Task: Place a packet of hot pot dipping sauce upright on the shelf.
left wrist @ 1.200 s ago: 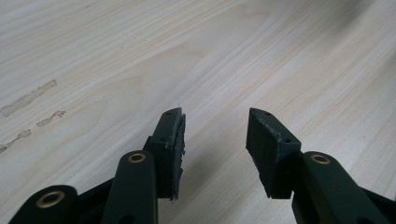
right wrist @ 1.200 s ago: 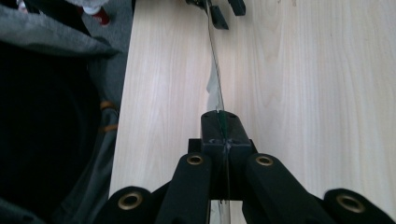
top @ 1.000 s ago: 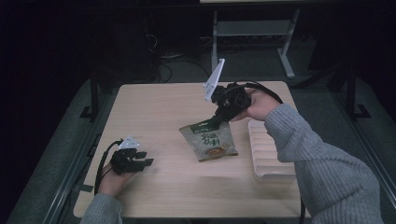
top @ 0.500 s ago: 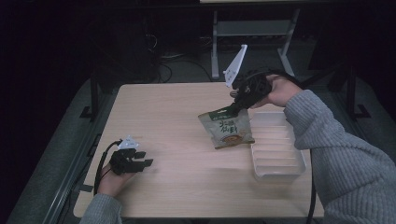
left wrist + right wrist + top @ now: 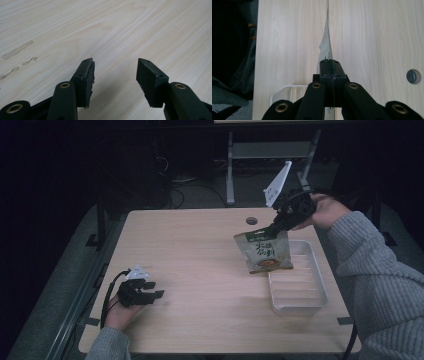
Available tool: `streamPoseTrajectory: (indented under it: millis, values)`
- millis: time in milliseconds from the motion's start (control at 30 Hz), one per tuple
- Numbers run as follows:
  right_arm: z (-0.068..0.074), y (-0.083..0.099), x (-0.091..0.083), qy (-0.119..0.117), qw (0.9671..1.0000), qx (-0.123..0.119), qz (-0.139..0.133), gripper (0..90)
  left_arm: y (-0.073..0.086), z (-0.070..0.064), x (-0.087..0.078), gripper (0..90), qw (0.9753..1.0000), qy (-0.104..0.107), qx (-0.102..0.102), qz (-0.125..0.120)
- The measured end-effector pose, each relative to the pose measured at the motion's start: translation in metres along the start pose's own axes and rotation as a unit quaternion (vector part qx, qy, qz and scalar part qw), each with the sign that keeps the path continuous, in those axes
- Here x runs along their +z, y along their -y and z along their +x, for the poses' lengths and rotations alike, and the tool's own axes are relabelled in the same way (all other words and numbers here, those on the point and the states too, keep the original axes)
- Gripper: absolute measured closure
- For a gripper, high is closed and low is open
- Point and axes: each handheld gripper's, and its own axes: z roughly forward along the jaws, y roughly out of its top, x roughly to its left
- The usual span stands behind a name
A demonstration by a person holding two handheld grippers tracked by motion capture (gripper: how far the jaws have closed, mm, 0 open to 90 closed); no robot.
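A green snack pouch (image 5: 263, 251) with a printed food picture hangs in the air over the left edge of the white tray (image 5: 312, 292). My right gripper (image 5: 272, 227) is shut on the pouch's top edge, above the table's back right. In the right gripper view the pouch (image 5: 326, 42) shows edge-on, pinched between the closed jaws of my right gripper (image 5: 330, 61), with a tray corner (image 5: 284, 91) below. My left gripper (image 5: 157, 288) rests open near the table's front left. The left gripper view has the left gripper (image 5: 114, 67) with bare wood between its jaws.
The light wooden table (image 5: 200, 255) has a round cable hole (image 5: 251, 220) near its back edge, also seen as a cable hole (image 5: 413, 76) in the right gripper view. The ribbed tray sits at the right side. A metal stand (image 5: 270, 150) rises behind the table.
My right gripper has carried the pouch rightward and higher, from the table's middle to above the tray's left edge. The left gripper has stayed still and open.
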Motion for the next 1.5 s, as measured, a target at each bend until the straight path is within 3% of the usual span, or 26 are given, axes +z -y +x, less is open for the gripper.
streamPoseTrajectory:
  millis: [833, 1300, 1500]
  values:
    - [-0.004, 0.047, -0.012, 0.024, 0.9984, 0.041, 0.032, 89.4, 0.0, 0.002, 0.001, 39.7, 1.0, -0.003, -0.005, 0.005]
    - [-0.003, 0.066, 0.001, 0.024, 0.9979, 0.048, 0.035, 89.3, 0.0, 0.002, 0.003, 39.4, 1.0, 0.002, -0.008, 0.005]
    - [-0.003, 0.071, 0.008, 0.027, 0.9981, 0.05, 0.022, 89.3, 0.0, 0.002, 0.002, 39.3, 0.9999, 0.002, -0.01, 0.002]
